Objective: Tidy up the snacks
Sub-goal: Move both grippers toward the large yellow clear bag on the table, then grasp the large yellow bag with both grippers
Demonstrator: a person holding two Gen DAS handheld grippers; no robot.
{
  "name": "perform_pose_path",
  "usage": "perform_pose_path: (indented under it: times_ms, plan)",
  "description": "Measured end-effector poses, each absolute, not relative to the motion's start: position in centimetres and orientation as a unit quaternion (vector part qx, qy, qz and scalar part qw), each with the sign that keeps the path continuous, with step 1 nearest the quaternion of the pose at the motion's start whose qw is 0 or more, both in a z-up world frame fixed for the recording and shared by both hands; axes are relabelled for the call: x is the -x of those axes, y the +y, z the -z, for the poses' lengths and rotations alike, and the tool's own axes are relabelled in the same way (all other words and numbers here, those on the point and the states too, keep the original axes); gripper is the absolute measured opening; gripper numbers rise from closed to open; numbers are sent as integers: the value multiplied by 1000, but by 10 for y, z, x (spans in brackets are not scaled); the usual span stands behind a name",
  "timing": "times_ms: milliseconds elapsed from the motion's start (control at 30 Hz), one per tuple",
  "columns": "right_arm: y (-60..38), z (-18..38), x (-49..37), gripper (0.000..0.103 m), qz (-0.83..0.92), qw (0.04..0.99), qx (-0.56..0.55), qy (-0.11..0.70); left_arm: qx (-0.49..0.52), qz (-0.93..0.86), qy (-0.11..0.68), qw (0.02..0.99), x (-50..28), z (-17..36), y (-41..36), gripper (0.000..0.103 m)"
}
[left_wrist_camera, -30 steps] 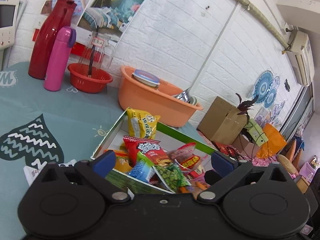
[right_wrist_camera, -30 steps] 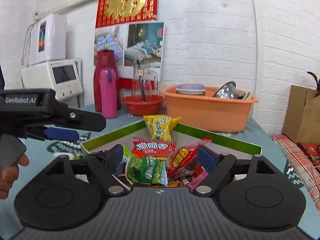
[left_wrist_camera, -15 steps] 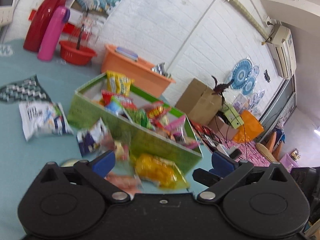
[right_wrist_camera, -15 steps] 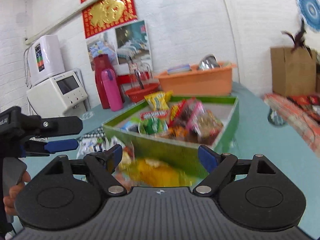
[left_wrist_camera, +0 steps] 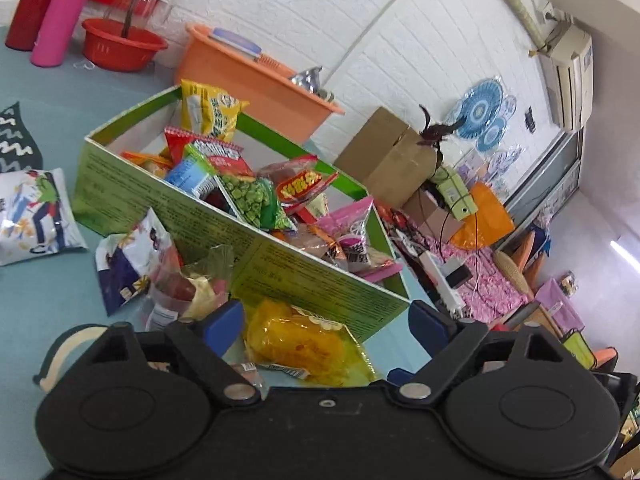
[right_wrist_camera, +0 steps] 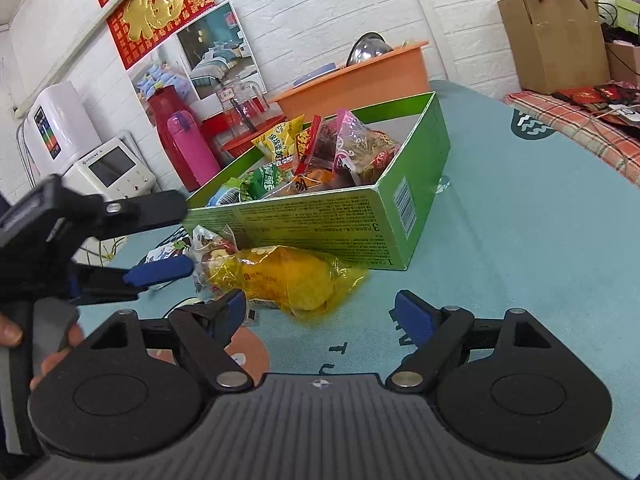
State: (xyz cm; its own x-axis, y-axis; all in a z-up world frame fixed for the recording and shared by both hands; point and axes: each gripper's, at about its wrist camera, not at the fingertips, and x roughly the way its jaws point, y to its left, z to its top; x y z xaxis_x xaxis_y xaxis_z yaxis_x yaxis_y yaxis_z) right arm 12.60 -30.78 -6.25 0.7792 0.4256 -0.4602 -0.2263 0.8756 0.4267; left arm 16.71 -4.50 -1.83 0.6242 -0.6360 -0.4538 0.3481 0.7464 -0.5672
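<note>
While the left gripper [left_wrist_camera: 322,322] hovered spread and empty over the yellow bag [left_wrist_camera: 298,338] beside the box [left_wrist_camera: 320,276], a pinch risked crushing chips. Right view: the right gripper [right_wrist_camera: 320,312], also spread, hung near the bag [right_wrist_camera: 280,276]; both closing together might tear it.

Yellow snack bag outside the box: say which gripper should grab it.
Probably left. The yellow bag lies between the open left gripper fingers; the right gripper points beside it.
</note>
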Motion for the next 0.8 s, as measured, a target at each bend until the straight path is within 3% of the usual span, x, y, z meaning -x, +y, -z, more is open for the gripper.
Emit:
perform_pose_path:
  times_ms: [167, 200, 233, 267, 300, 333, 400, 467, 567, 667, 700, 733, 800]
  plan:
    - [-304, 65, -141, 103, -189, 922, -181, 287, 215, 282, 352, 866, -182, 31, -51, 101]
    - [-303, 66, -146, 103, -192, 920, -183, 289, 215, 281, 357, 865, -184, 34, -52, 89]
    - [-301, 67, -150, 103, -194, 918, -185, 291, 215, 283, 362, 862, -186, 37, -52, 68]
    - [-301, 70, -154, 101, -197, 916, -187, 296, 213, 280, 364, 862, -186, 39, -52, 64]
    - [-300, 71, -156, 99, -192, 915, -187, 300, 210, 277, 365, 863, -184, 41, -52, 49]
    - [-301, 72, -156, 90, -186, 918, -182, 299, 207, 277, 368, 863, -183, 42, -51, 28]
    - [-304, 72, -150, 80, -186, 919, -178, 297, 213, 282, 377, 856, -179, 46, -49, 13]
    - [-309, 71, -142, 75, -186, 921, -171, 296, 226, 299, 384, 844, -171, 49, -48, 5]
    - [-319, 70, -124, 71, -194, 921, -162, 297, 216, 324, 388, 835, -148, 51, -57, 10]
    - [-327, 69, -106, 73, -207, 919, -148, 301, 235, 340, 382, 826, -131, 51, -56, 50]
    - [-329, 70, -103, 75, -206, 918, -149, 304, 242, 340, 374, 828, -128, 50, -55, 80]
    - [-331, 70, -100, 76, -202, 919, -148, 303, 244, 334, 367, 833, -127, 48, -54, 100]
    - [-331, 71, -98, 77, -198, 922, -145, 300, 238, 322, 359, 843, -130, 44, -55, 102]
